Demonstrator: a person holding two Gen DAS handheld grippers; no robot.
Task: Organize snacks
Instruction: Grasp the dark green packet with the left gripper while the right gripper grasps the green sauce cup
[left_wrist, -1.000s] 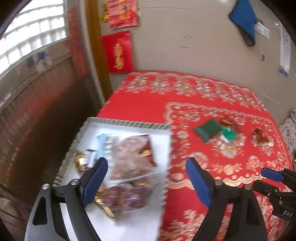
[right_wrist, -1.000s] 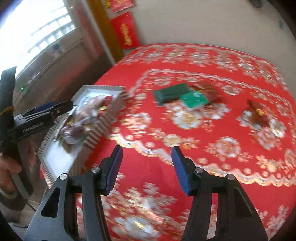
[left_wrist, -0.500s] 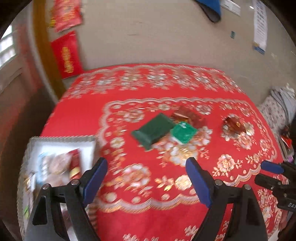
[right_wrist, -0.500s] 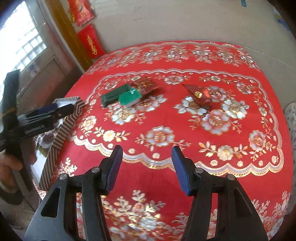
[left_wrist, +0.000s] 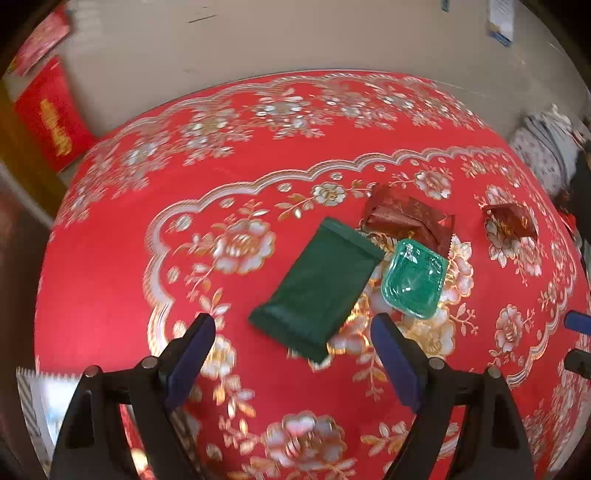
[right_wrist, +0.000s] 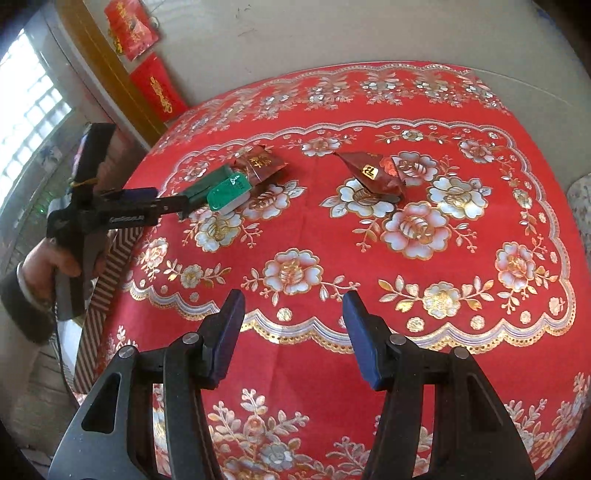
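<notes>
Red packets (left_wrist: 408, 218) crowd the dark green packet (left_wrist: 317, 295) below left gripper (left_wrist: 291, 332), both grippers' fingers apart.

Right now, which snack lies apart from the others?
The dark red packet with the gold label; the other three snacks cluster together to its left.

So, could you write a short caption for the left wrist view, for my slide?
Open left hand-held gripper above a dark green packet, beside a green cup and two red packets on a red tablecloth.
</notes>
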